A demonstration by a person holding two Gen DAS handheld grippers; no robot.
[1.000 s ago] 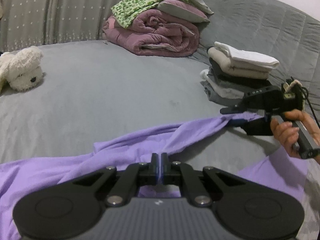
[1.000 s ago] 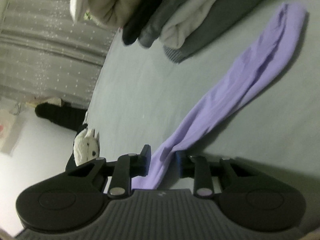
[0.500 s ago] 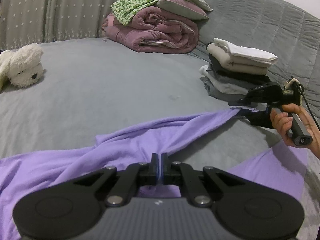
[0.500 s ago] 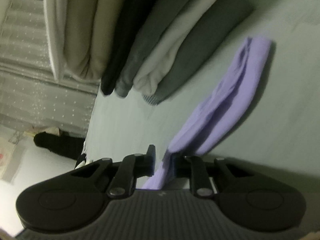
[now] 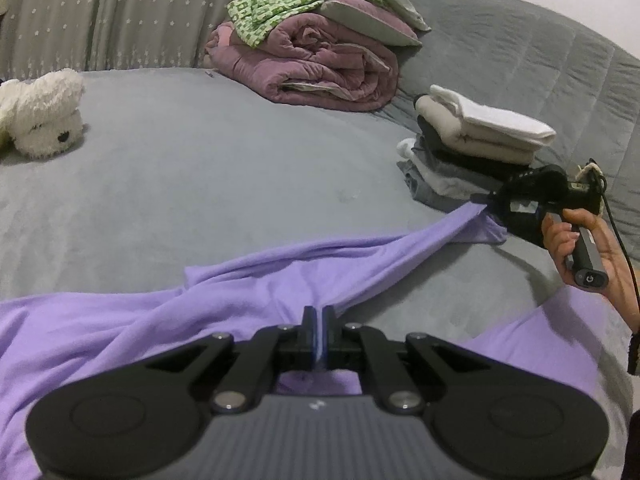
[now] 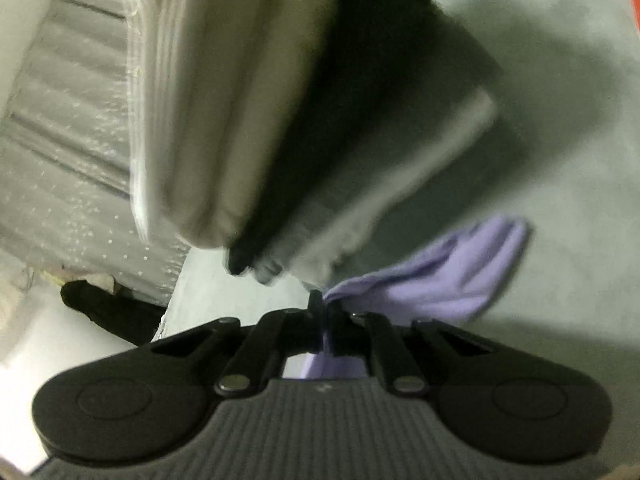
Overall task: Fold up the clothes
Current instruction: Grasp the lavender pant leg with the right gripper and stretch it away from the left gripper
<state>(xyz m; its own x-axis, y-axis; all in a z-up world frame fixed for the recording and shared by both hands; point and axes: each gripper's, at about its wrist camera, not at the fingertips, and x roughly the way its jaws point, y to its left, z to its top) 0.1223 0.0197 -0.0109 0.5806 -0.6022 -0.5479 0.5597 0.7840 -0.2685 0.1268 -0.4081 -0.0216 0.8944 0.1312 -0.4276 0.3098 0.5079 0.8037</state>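
Observation:
A purple garment (image 5: 160, 320) lies spread on the grey bed (image 5: 200, 168), one sleeve stretched taut toward the right. My left gripper (image 5: 319, 312) is shut on a fold of it near the body. In the left wrist view the right gripper (image 5: 482, 199) pinches the sleeve's far end, lifted just off the bed beside the folded stack. In the right wrist view, which is blurred, my right gripper (image 6: 322, 300) has its jaws closing tight on the purple cloth; the sleeve end (image 6: 440, 268) hangs out to the right.
A stack of folded clothes (image 5: 472, 148) sits right behind the right gripper and fills the right wrist view (image 6: 280, 120). A rolled mauve quilt with green cloth (image 5: 320, 64) lies at the back. A white plush toy (image 5: 44, 112) is far left. A hand (image 5: 600, 264) holds the right gripper.
The right gripper closed on the sleeve end, then moved right and up toward the folded stack, pulling the sleeve taut. The left gripper kept its hold and place.

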